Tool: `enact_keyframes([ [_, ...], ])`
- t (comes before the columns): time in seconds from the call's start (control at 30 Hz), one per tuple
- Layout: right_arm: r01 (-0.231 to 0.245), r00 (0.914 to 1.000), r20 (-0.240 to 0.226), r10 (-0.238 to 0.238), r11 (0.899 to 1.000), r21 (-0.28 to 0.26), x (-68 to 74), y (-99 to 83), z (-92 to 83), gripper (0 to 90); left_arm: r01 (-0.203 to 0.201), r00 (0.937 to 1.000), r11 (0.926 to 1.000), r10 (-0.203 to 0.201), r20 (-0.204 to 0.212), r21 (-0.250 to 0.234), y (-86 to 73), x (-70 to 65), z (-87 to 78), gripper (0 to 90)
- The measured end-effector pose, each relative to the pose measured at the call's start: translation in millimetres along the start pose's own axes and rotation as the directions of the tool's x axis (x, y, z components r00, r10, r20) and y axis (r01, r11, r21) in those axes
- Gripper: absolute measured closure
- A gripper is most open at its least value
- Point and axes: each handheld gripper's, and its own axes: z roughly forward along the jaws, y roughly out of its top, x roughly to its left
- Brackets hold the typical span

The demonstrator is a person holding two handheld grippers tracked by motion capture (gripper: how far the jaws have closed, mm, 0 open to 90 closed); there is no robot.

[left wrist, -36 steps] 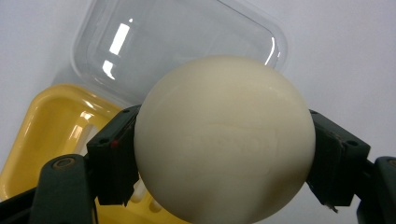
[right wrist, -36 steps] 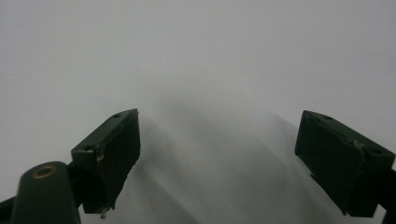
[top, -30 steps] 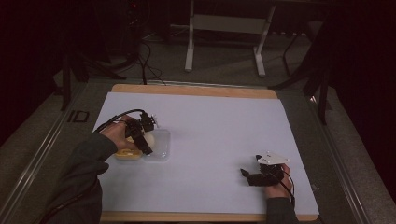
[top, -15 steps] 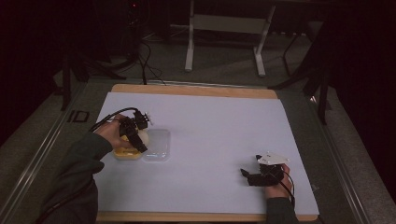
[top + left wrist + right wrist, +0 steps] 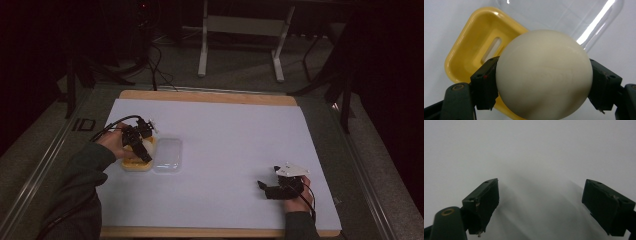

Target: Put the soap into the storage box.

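jaws of the left gripper (image 5: pixel 541 87) clamp a cream oval soap (image 5: pixel 543 75) from both sides, its long axis running across between them, above the yellow soap dish (image 5: pixel 471 52). on the white-covered counter (image 5: pixel 235 135) the dish lies beside a clear lid (image 5: pixel 168 155), its long side pointing away from the person. since a second ago the left gripper (image 5: pixel 142 147) has shifted off the lid to over the dish. the left gripper view shows the dish's slotted floor. the right gripper (image 5: pixel 544 202), jaws wide apart and holding nothing, rests near the counter's front edge.
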Motion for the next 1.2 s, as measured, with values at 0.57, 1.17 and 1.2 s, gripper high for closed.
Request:
enact_keyframes([
  [0.57,0.001,1.0000,0.002,-0.001,1.000,0.002,0.3,0.1,-0.1,14.1,0.058,0.9981,0.9983,-0.058,-0.022,-0.010,-6.2,13.8,4.1,23.1],
  [1.17,0.003,1.0000,0.004,-0.003,1.000,0.001,0.9,0.1,0.0,14.4,0.130,0.9910,0.9915,-0.129,0.034,-0.012,-9.5,29.6,16.6,9.4],
  [1.2,0.004,1.0000,0.005,-0.004,1.000,0.001,1.0,0.1,-0.1,14.4,0.126,0.9918,0.9918,-0.125,0.028,-0.025,-10.4,29.5,14.7,7.7],
])
